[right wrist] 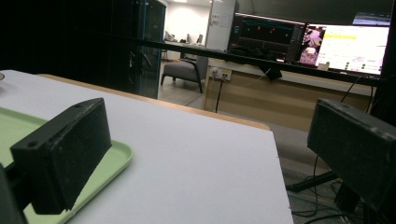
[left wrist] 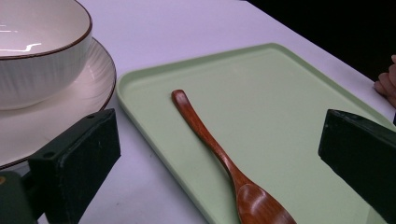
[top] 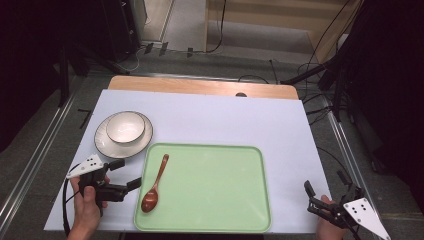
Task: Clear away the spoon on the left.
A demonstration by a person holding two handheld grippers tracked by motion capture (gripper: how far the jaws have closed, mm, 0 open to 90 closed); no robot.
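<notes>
A brown wooden spoon (top: 155, 184) (left wrist: 219, 154) lies on the left part of a light green tray (top: 210, 190) (left wrist: 280, 107) (right wrist: 100, 175), bowl end toward the near edge. A white bowl (top: 125, 127) (left wrist: 32, 51) sits on a white plate (top: 102, 142) (left wrist: 65, 107) beyond the tray's left corner. My left gripper (top: 125, 175) (left wrist: 219, 163) is open just left of the tray, jaws wide and aimed at the spoon. Near the table's right front corner, my right gripper (top: 325, 182) (right wrist: 205, 158) is open and holds nothing.
A white sheet (top: 225, 120) covers the table, with a wooden strip (top: 200, 86) along its far edge. Cables and dark stands lie on the floor beyond. Monitors (right wrist: 313, 39) and a chair (right wrist: 182, 72) stand far off in the right gripper view.
</notes>
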